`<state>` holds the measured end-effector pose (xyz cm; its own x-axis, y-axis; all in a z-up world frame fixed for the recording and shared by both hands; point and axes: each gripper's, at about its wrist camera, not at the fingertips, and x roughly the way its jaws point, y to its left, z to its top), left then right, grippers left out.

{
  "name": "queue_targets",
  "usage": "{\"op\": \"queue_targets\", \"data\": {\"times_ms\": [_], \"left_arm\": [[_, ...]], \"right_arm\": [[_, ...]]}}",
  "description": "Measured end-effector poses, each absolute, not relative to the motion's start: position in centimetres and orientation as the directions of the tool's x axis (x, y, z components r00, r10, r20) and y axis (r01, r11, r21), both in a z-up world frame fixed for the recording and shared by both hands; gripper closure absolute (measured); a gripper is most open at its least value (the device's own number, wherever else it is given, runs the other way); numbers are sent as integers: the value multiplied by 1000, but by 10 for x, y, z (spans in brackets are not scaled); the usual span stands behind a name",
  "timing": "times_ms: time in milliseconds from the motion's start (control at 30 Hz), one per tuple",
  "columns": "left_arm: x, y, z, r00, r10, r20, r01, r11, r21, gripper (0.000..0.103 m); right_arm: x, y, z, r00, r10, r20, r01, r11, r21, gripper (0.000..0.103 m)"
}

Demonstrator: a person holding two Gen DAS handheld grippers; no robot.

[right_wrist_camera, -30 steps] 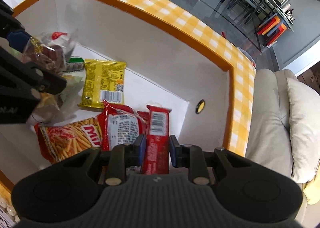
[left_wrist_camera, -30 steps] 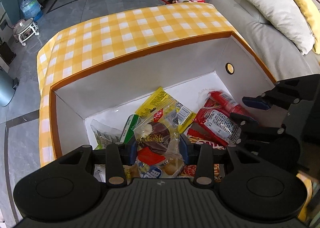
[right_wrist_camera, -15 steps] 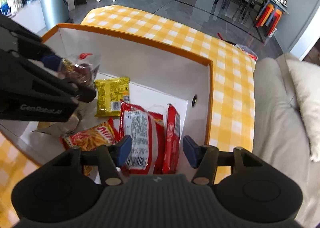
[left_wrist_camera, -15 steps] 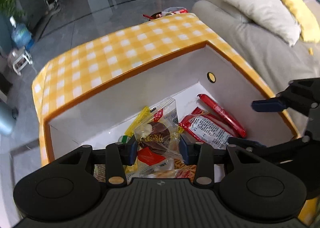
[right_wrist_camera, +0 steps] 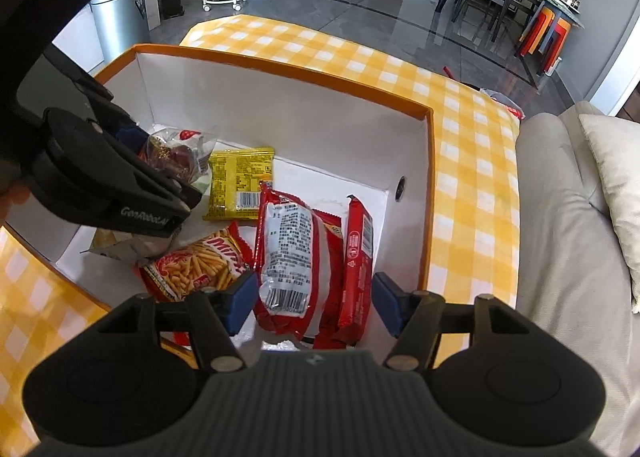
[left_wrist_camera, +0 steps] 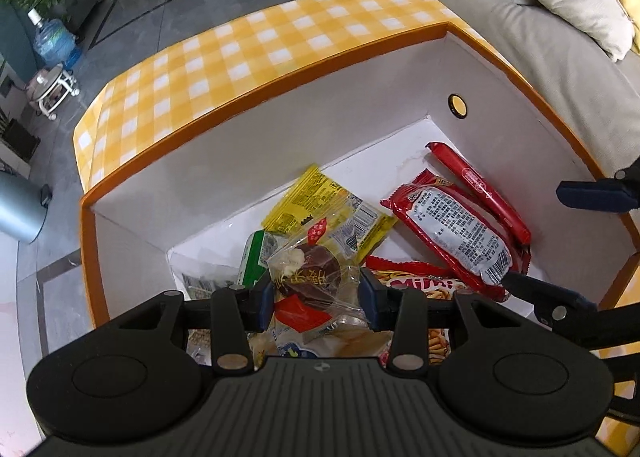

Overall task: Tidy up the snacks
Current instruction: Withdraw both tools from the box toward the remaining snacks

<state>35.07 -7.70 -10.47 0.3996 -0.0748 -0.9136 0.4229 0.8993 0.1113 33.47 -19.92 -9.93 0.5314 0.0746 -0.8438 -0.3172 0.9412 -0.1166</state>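
Observation:
A white box with an orange rim (left_wrist_camera: pixel 240 161) (right_wrist_camera: pixel 280 117) stands on a yellow checked cloth. My left gripper (left_wrist_camera: pixel 316 293) (right_wrist_camera: pixel 160 165) is shut on a clear-wrapped brown cake packet (left_wrist_camera: pixel 312 281) (right_wrist_camera: pixel 176 153) above the box's near left part. The jaws of my right gripper (right_wrist_camera: pixel 314 301) (left_wrist_camera: pixel 568 245) are opening, with no pad touching anything. It hovers over the box's right end. Under it a long red bar (left_wrist_camera: pixel 480 189) (right_wrist_camera: pixel 358 249) lies flat beside a red and white packet (left_wrist_camera: pixel 456 229) (right_wrist_camera: pixel 288 253).
Inside the box also lie a yellow packet (left_wrist_camera: pixel 308 197) (right_wrist_camera: pixel 240 181) and a red packet of sticks (left_wrist_camera: pixel 416 283) (right_wrist_camera: pixel 200 265). A grey sofa with cushions (left_wrist_camera: pixel 560 57) (right_wrist_camera: pixel 560 217) flanks the table. A metal bin (right_wrist_camera: pixel 116 17) stands on the floor beyond.
My right gripper let go of the red bar, opened wide and drew up and back from the box. The left gripper still holds the cake packet in much the same place.

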Motion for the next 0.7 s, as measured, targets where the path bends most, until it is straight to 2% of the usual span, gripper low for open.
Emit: {"op": "queue_targets", "data": {"times_ms": [100, 167, 233, 467, 700], "left_arm": [[350, -75, -102, 403, -63, -913, 412, 904, 119, 48], [348, -74, -98, 408, -60, -911, 411, 903, 125, 35], [344, -73, -92, 422, -63, -904, 412, 902, 129, 29], [325, -63, -58, 492, -87, -866, 394, 910, 132, 29], [294, -48, -19, 579, -119, -807, 368, 921, 128, 28]], "right_arm": [[334, -198, -99, 532, 75, -843, -315, 942, -114, 42], [332, -198, -98, 534, 75, -842, -315, 942, -115, 41], [332, -198, -96, 536, 78, -840, -314, 943, -113, 37], [323, -194, -80, 561, 100, -822, -298, 951, -87, 24], [301, -199, -48, 625, 142, -767, -230, 973, -7, 19]]}}
